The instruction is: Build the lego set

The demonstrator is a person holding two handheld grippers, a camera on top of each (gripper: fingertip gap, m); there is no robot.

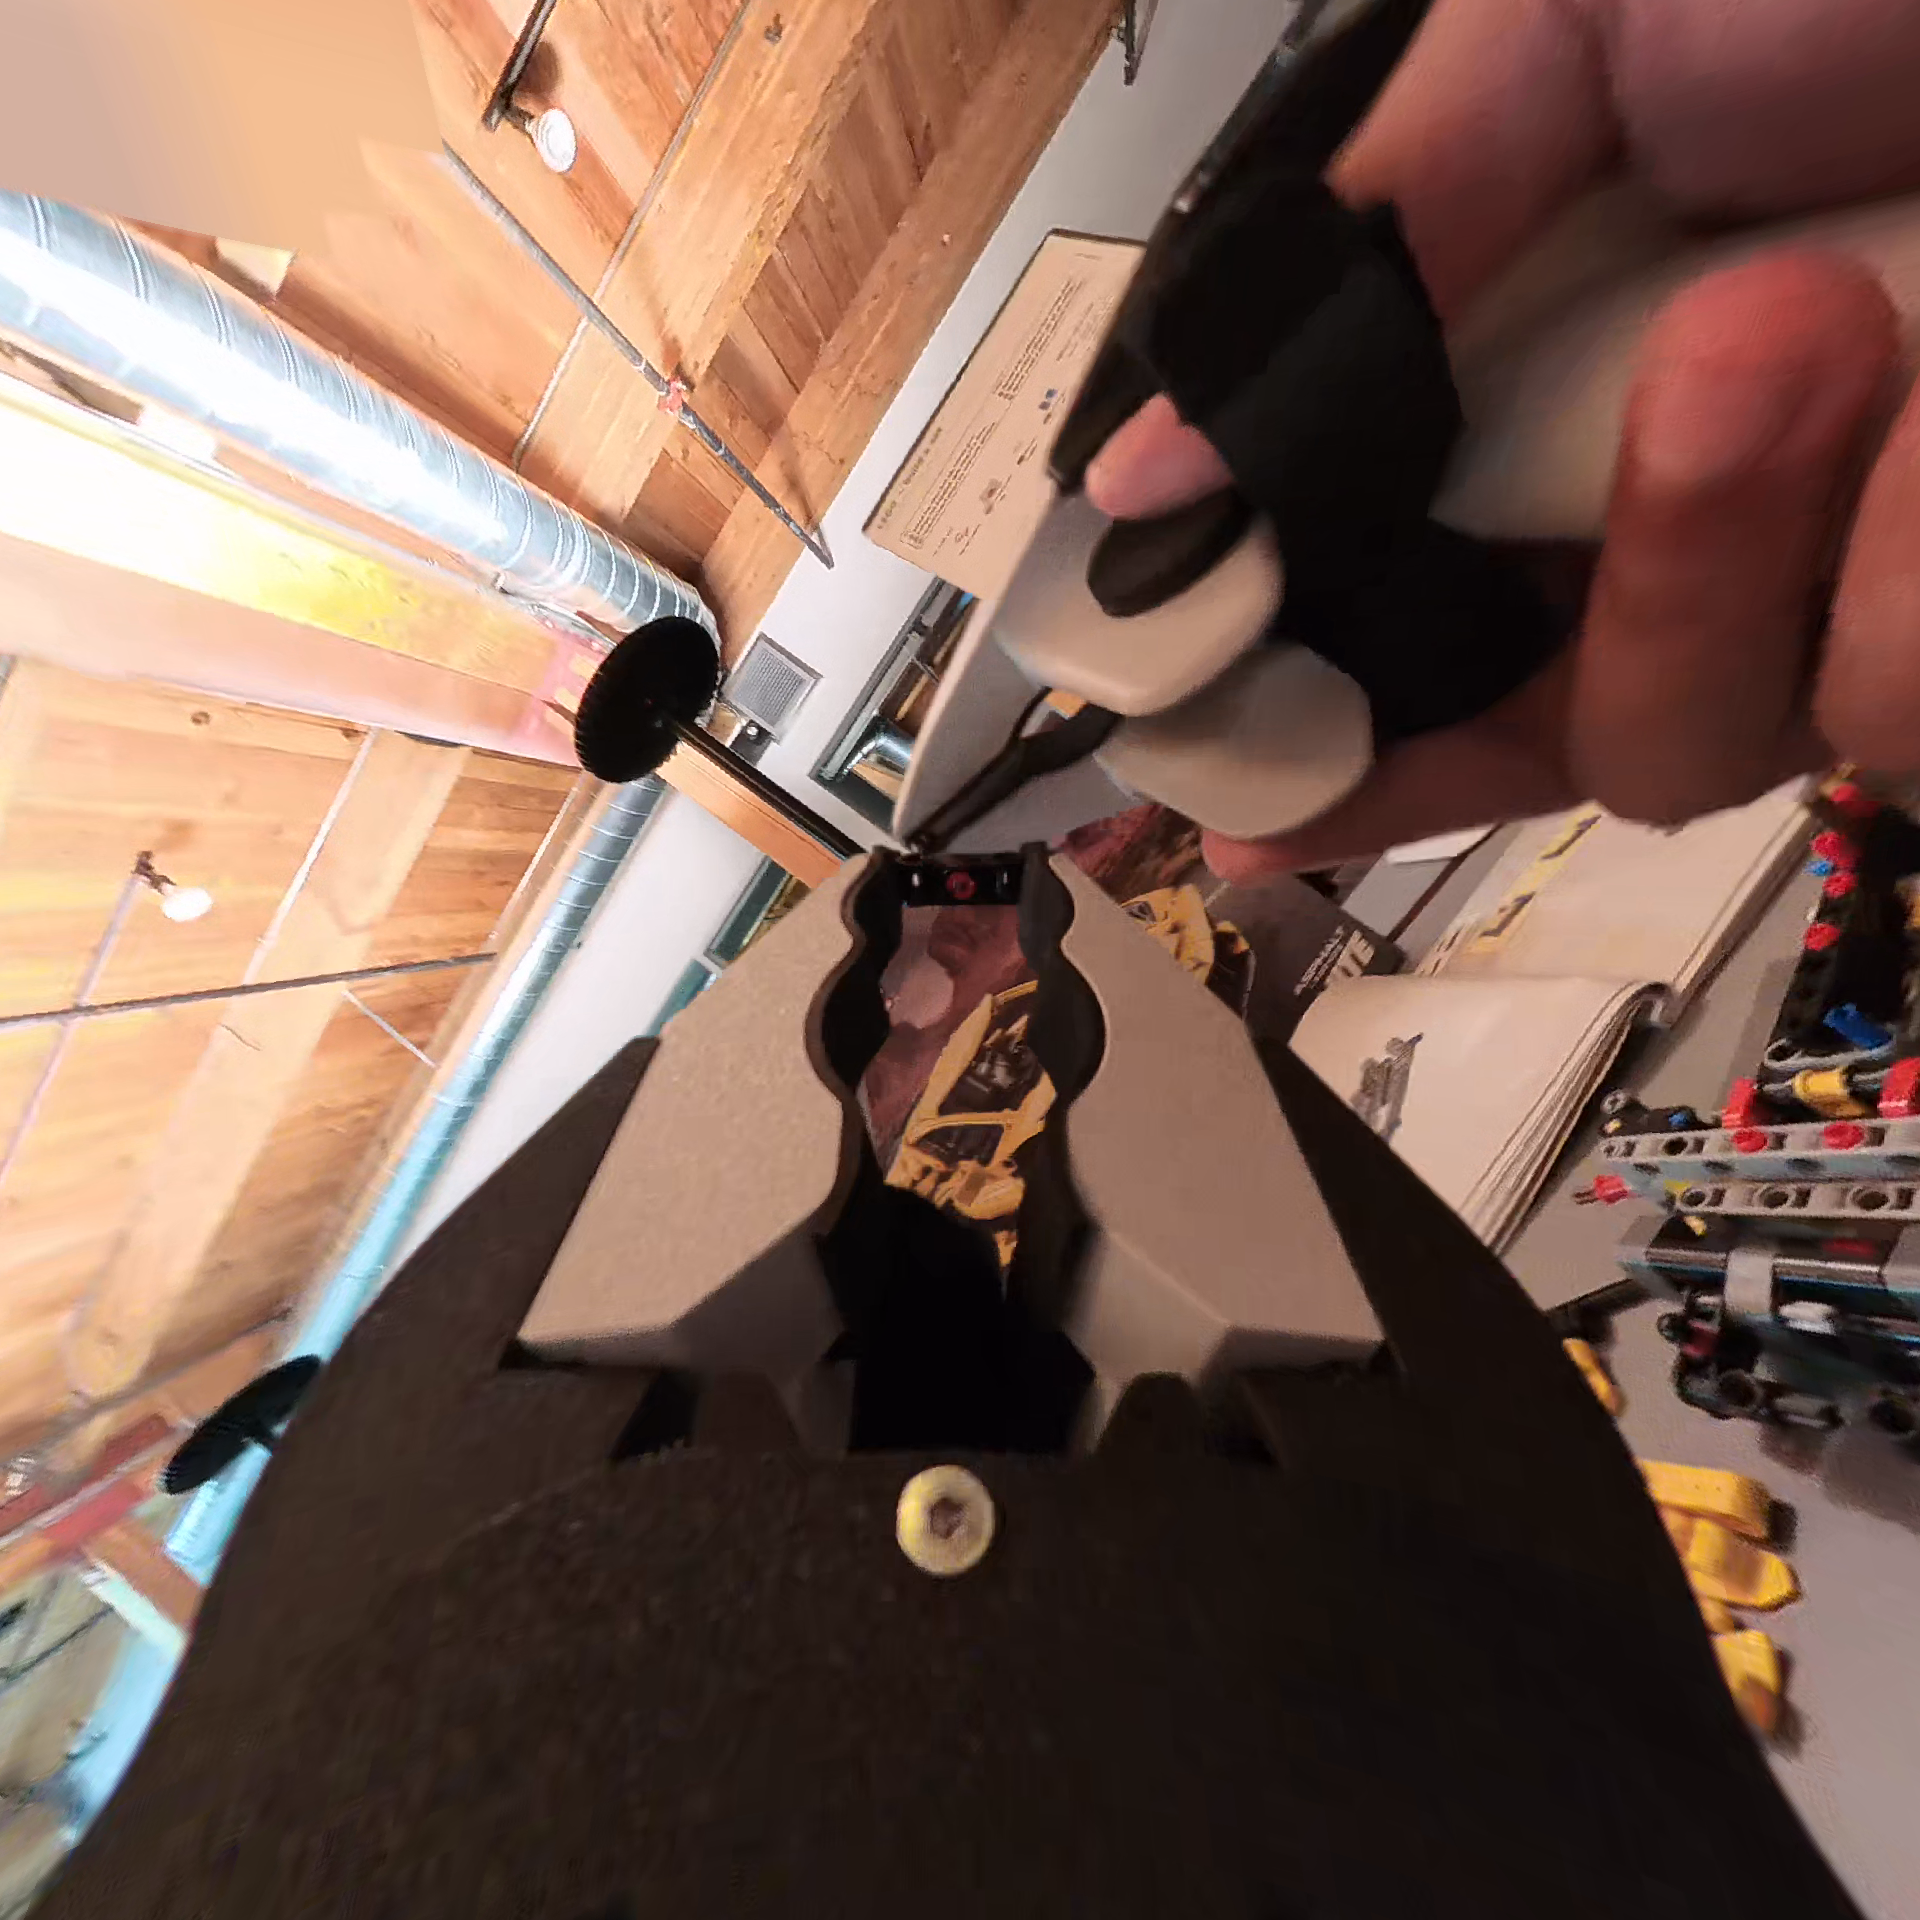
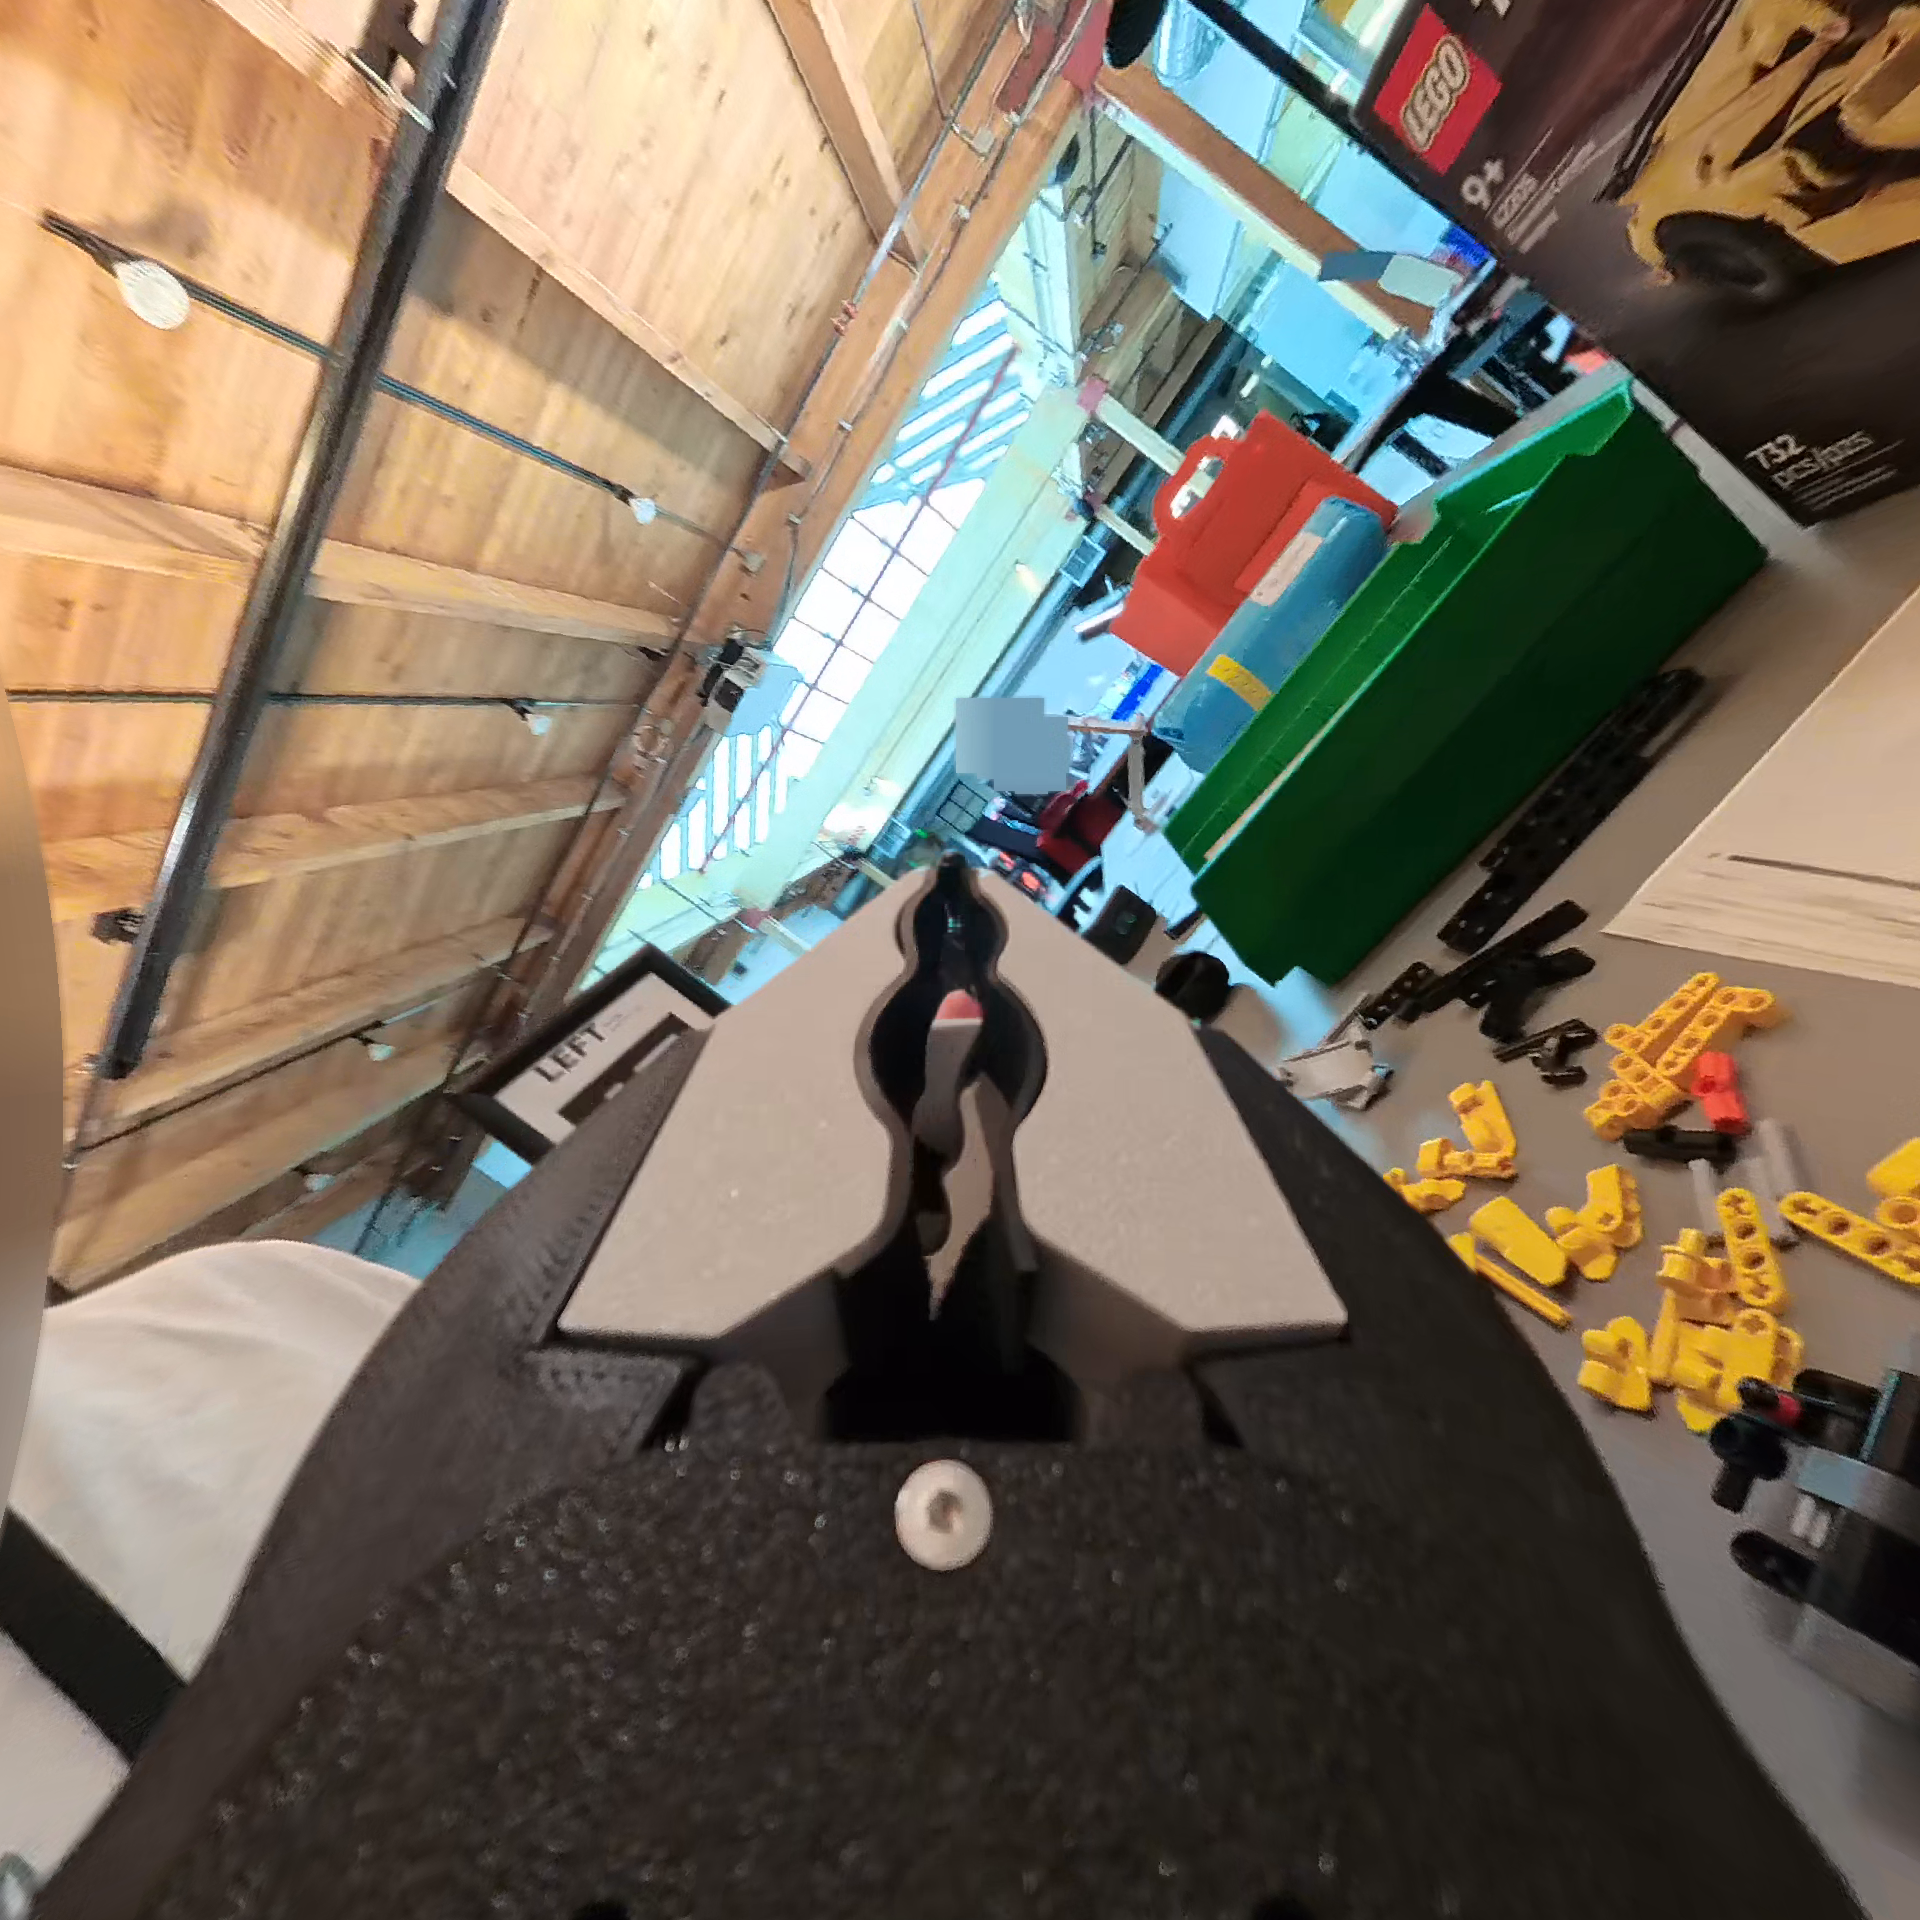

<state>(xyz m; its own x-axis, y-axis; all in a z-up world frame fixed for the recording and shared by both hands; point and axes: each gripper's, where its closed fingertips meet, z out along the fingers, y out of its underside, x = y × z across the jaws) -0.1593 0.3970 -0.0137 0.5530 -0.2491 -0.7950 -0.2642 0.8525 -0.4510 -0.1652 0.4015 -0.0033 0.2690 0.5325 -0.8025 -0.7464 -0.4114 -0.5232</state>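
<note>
My left gripper is shut on a small black lego piece with a red pin, held up in the air at the fingertips. A hand holds my right gripper, which comes in from the upper right so that its tips meet the left gripper's tips. A thin black axle with a black gear on its far end runs up-left from that meeting point. In the right wrist view my right gripper is closed on something thin and black, which looks like the axle's end.
A partly built grey, black and red model stands at the right beside open instruction booklets. Loose yellow pieces, black beams, a green bin and the set's box are on the grey table. Only a small space, under 4 cm, lies between the two pairs of fingers.
</note>
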